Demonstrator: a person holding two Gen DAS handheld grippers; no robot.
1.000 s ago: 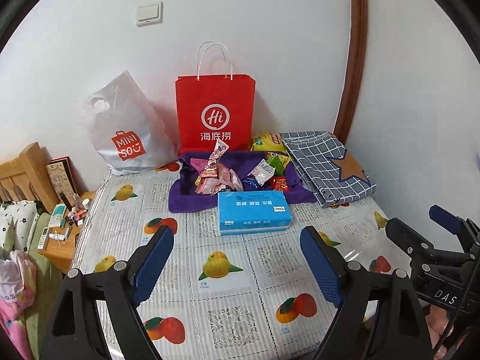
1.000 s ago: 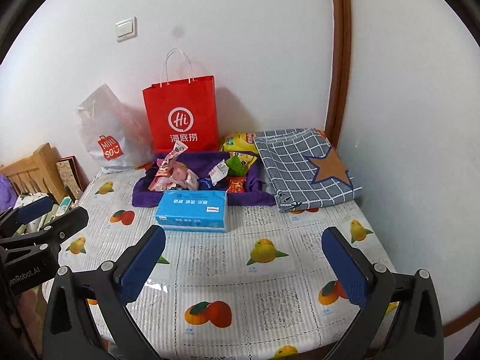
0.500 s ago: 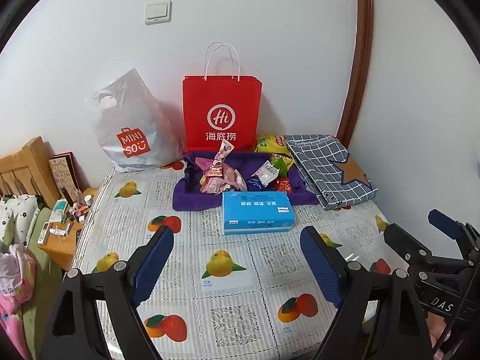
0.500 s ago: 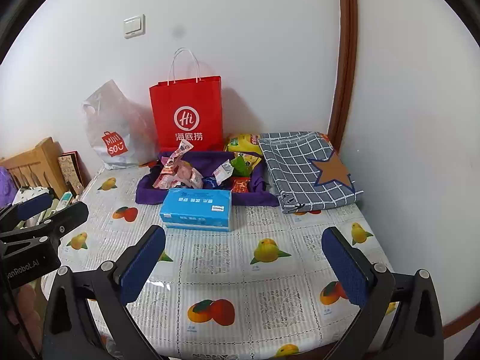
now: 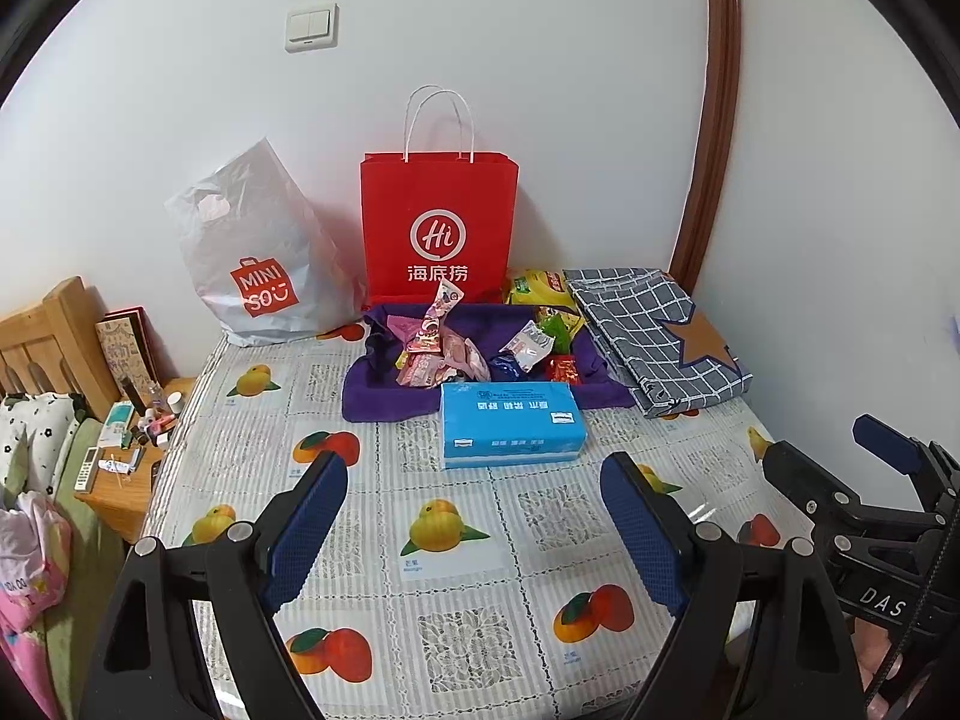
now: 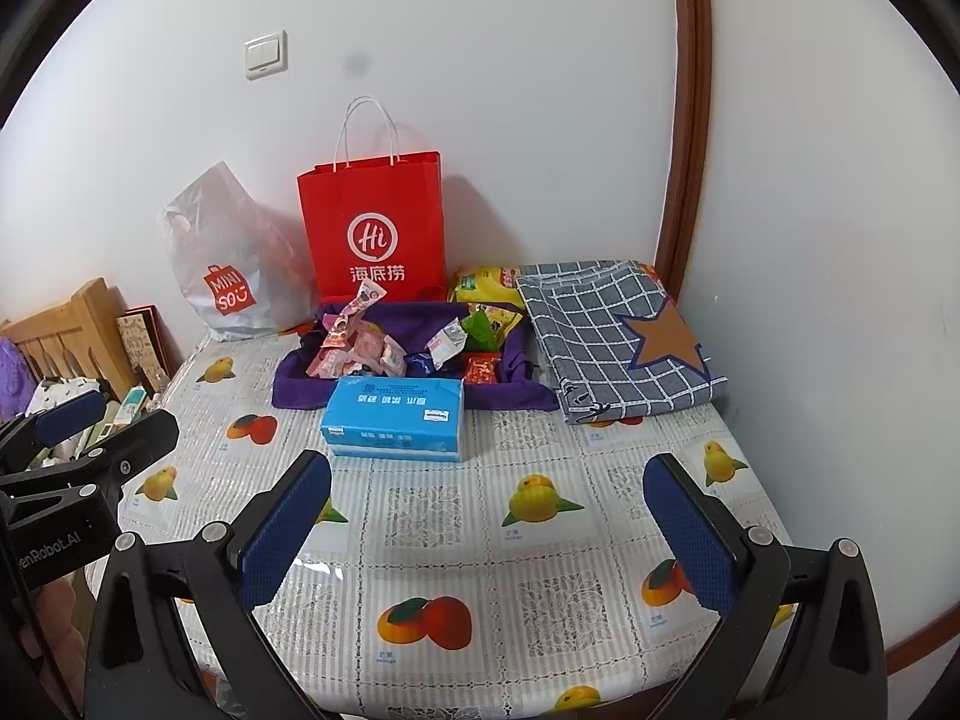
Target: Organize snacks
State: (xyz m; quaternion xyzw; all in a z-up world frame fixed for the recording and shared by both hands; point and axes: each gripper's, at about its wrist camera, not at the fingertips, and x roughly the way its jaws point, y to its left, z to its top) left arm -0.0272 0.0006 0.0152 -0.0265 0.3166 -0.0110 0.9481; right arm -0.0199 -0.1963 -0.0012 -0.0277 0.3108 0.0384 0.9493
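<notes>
Nothing on the table has shifted since the earlier frames, though the whole scene sat a little lower in the left view a second ago, and both tools hang over the near edge as before. The snacks (image 5: 465, 348) lie in a loose heap on a purple cloth (image 5: 384, 402) at the far side of the table (image 5: 456, 594), pink and silver wrappers tangled with a green packet and a small red one; a yellow bag (image 5: 534, 288) leans just behind the cloth against the wall. A blue tissue pack (image 5: 510, 432) sits touching the cloth's near edge, directly between the tools and the heap.

The left tool (image 5: 474, 516) is spread wide and grips nothing; the right tool (image 6: 489, 519) is likewise spread and empty, well short of the snacks.

The likeliest trouble is the tissue pack: a straight reach along the table would push it into the heap and scatter the wrappers. The wrappers are thin, slick and overlapping, so a wide closing could catch two at once, or pinch the cloth and drag the pile. A tall pink packet (image 5: 441, 315) stands tilted and could topple if brushed. Behind the heap the red paper bag (image 5: 438, 228) and the white plastic bag (image 5: 264, 264) stand close, and an overreaching tool might knock either over. The folded checked fabric (image 5: 654, 342) crowds the right side.
</notes>
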